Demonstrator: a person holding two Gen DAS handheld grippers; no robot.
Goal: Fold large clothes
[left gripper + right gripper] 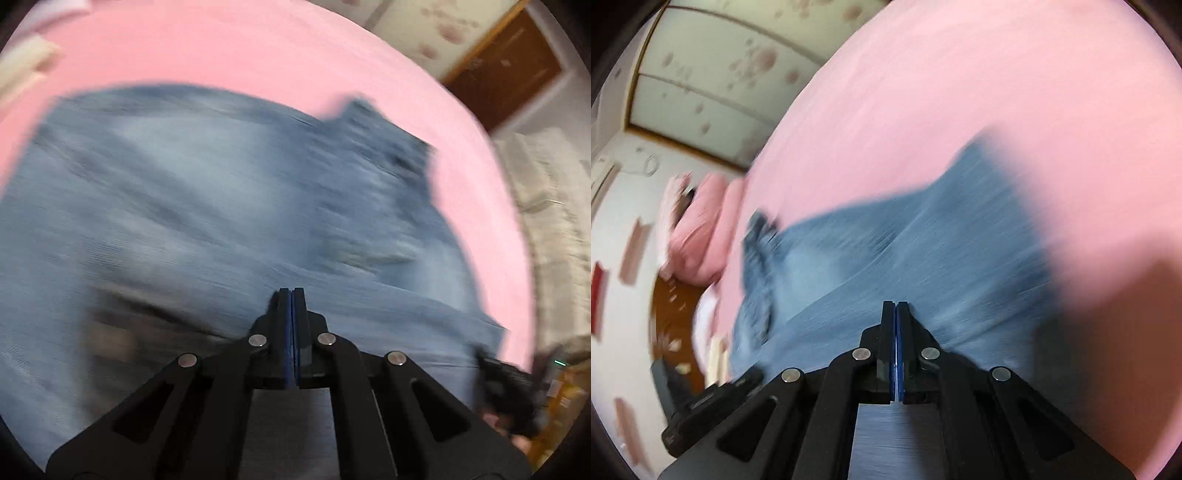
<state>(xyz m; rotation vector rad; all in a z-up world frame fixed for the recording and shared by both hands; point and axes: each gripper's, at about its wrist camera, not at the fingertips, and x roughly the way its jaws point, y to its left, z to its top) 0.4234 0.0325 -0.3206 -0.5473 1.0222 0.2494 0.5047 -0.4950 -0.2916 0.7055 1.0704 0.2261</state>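
My left gripper (pixel 291 291) has its two black fingers pressed flat together, with thin blue pads meeting in the middle. Nothing sits between them. My right gripper (pixel 896 304) is the same, fingers tight together and holding nothing. Both point down over the jeans (pixel 207 206), and I cannot tell if the tips touch the cloth.

The jeans are soft, faded blue denim, spread flat and wide on the pink sheet (pixel 229 48). The picture is blurry, so the cloth looks streaky. The sheet is smooth and plain. In the right view, plump pink pillows (pixel 701 229) lie far off on the left. My right gripper shows at the near right edge of the left view.
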